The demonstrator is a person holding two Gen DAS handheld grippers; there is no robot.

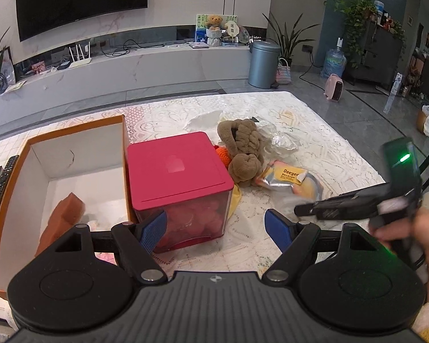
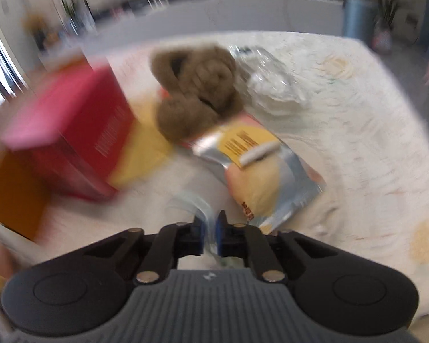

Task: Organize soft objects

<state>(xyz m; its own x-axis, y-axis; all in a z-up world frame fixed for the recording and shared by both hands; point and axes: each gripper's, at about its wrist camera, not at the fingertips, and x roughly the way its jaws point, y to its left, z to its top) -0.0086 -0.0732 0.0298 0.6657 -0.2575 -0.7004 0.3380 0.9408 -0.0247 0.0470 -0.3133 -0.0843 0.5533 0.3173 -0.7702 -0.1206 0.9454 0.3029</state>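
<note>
A brown plush toy (image 1: pixel 241 148) (image 2: pixel 197 97) lies in the middle of the lace-covered table (image 1: pixel 314 131). Right of it is a silver and yellow foil packet (image 1: pixel 286 175) (image 2: pixel 260 171). A red-lidded clear box (image 1: pixel 180 177) (image 2: pixel 71 131) holds red soft items. The open orange cardboard box (image 1: pixel 11 188) contains an orange-brown sponge (image 1: pixel 63 217). My left gripper (image 1: pixel 216 228) hangs open just in front of the red box, with nothing between its jaws. My right gripper (image 2: pixel 210 220) (image 1: pixel 299 210) is shut, pinching thin clear plastic film (image 2: pixel 196 204) beside the foil packet. The right wrist view is blurred.
Crumpled clear plastic (image 1: pixel 283 140) and white tissue (image 1: pixel 203 120) lie behind the plush. An orange knitted piece (image 1: pixel 223 154) and a yellow cloth (image 1: pixel 236 197) (image 2: pixel 146 154) sit against the red box. A remote control (image 1: pixel 3 180) lies at the far left. A grey bin (image 1: pixel 264 64) stands on the floor beyond.
</note>
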